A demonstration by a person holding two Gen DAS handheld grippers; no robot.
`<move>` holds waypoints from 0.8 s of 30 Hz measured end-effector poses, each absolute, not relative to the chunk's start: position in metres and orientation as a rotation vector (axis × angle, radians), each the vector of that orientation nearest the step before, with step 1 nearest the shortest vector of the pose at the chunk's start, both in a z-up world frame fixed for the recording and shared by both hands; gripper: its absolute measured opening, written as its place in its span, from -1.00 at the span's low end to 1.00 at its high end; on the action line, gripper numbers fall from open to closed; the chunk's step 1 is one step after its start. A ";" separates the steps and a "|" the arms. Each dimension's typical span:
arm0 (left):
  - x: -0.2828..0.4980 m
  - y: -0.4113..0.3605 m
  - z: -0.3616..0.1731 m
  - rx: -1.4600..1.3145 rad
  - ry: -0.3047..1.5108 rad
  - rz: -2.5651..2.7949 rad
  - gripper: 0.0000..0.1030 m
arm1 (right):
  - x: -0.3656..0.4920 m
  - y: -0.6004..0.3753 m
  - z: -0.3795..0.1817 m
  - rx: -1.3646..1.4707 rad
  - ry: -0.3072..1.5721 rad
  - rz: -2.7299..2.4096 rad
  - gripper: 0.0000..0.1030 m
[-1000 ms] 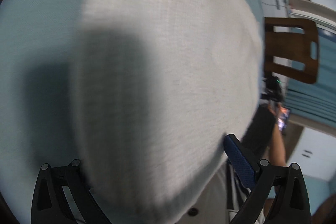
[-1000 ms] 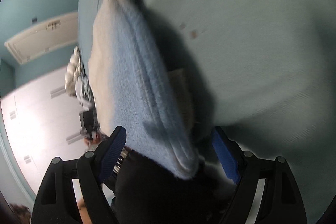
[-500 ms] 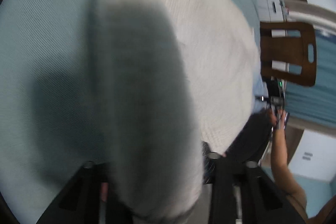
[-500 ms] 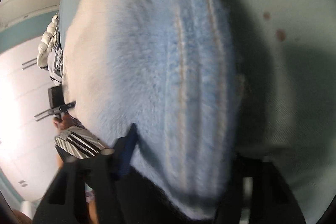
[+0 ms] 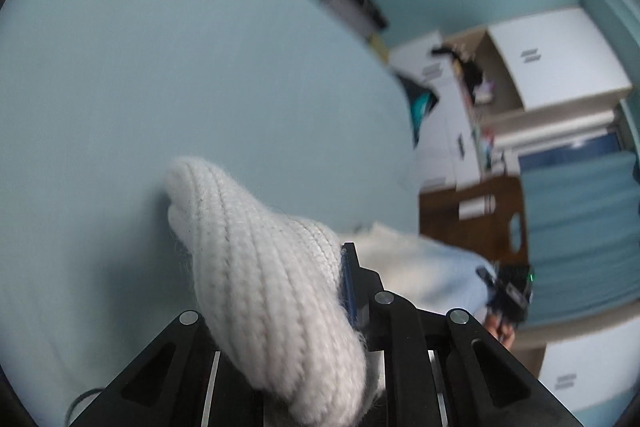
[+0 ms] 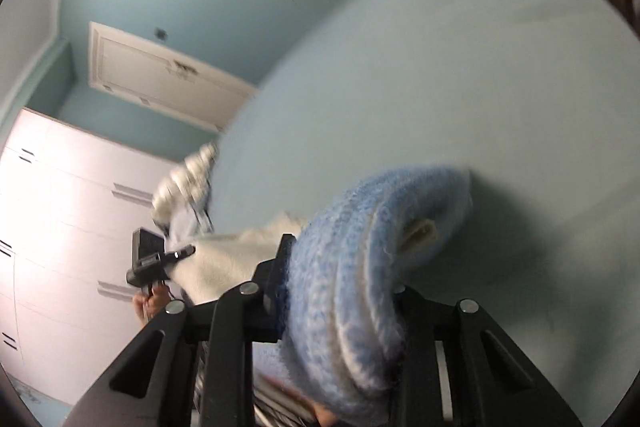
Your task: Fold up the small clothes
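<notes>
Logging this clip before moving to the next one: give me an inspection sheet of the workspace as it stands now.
Surface: pale blue bed sheet, mostly bare, motion blur.
Job's things: one knitted garment, its white end bunched in the left claw, its blue end bunched in the right claw; a tan label shows in the blue fold.
Clutter: a pile of other clothes at the bed's edge.
Grippers: left claw and right claw are both closing, pads pressed on the knit.
Cables: a thin dark loop at the lower left of the left view.
Surroundings: wooden chair, white cabinets, white door, teal walls.
</notes>
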State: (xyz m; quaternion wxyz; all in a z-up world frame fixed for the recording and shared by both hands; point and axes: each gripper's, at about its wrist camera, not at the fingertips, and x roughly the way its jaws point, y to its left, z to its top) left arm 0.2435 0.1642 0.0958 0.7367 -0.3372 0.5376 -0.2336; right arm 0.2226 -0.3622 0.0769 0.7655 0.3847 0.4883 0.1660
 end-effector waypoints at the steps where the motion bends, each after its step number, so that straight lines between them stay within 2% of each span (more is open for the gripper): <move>1: 0.257 0.161 0.122 -0.745 1.129 -0.509 -0.73 | 0.235 -0.364 0.092 0.861 1.014 0.383 -0.71; 5: 0.283 0.170 0.186 -0.770 0.908 -0.545 -0.74 | 0.265 -0.363 0.147 0.861 0.865 0.367 -0.71; 7: 0.283 0.184 0.196 -0.789 0.817 -0.572 -0.74 | 0.264 -0.369 0.164 0.849 0.753 0.374 -0.71; 9: 0.277 0.198 0.185 -0.792 0.767 -0.597 -0.74 | 0.254 -0.370 0.168 0.844 0.662 0.393 -0.71; 11: 0.267 0.199 0.149 -0.778 0.792 -0.600 -0.74 | 0.240 -0.383 0.159 0.838 0.615 0.377 -0.71; 16: 0.253 0.192 -0.010 -0.778 1.003 -0.564 -0.75 | 0.211 -0.393 0.037 0.898 0.781 0.271 -0.71; 19: 0.231 0.182 -0.125 -0.710 1.268 -0.479 -0.81 | 0.192 -0.398 -0.071 0.952 1.006 0.170 -0.71; 20: 0.224 0.185 -0.145 -0.713 1.295 -0.446 -0.80 | 0.183 -0.394 -0.104 0.967 1.101 0.119 -0.70; 21: 0.213 0.200 -0.155 -0.838 1.266 -0.481 -0.80 | 0.168 -0.392 -0.134 0.976 1.189 0.047 -0.69; 22: 0.203 0.213 -0.156 -0.935 1.249 -0.500 -0.79 | 0.153 -0.407 -0.146 1.034 1.160 0.034 -0.68; 23: 0.197 0.224 -0.152 -1.007 1.250 -0.500 -0.75 | 0.132 -0.421 -0.152 1.206 1.094 0.052 -0.63; 24: 0.194 0.230 -0.146 -1.016 1.268 -0.488 -0.63 | 0.123 -0.427 -0.150 1.290 1.101 0.044 -0.58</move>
